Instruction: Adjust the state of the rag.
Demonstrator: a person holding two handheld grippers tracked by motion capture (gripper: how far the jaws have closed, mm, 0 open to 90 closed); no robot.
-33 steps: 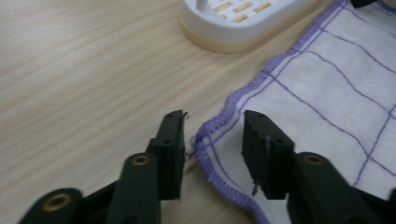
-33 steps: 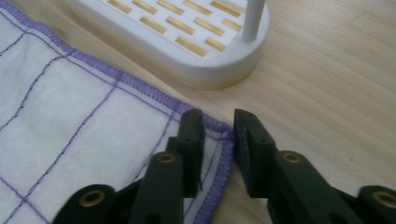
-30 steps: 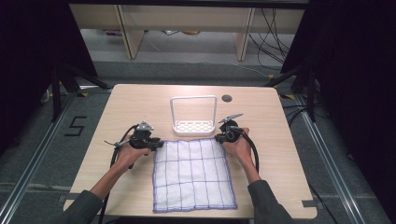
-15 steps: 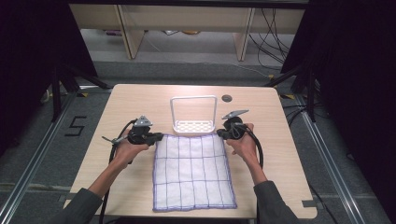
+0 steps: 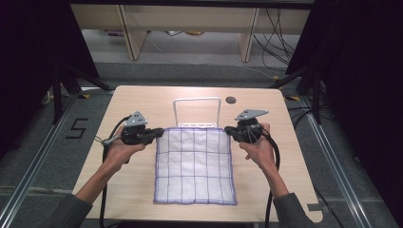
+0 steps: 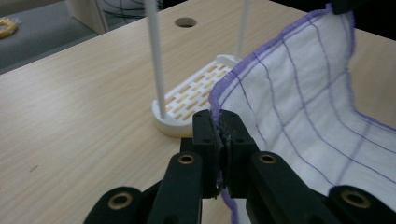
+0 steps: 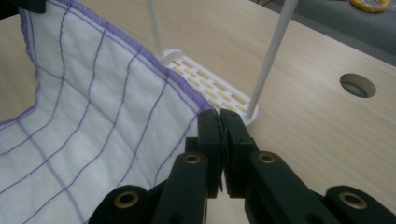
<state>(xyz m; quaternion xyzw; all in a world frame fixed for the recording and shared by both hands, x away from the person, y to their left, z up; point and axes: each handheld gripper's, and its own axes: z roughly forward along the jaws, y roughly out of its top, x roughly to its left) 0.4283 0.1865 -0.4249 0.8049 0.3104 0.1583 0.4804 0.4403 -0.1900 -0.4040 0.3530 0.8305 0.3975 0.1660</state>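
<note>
Across the counter [image 5: 123, 190] the checked cloth [image 5: 195, 166] lies flat at its near end, its far edge raised just before the white rack [image 5: 197, 111]. My left gripper [image 6: 222, 135] pinches the far left corner, my right gripper [image 7: 223, 135] the far right, both jaws clamped on the hem. To hang it well I judge I should lift both corners level, keeping the edge taut over the bar
</note>
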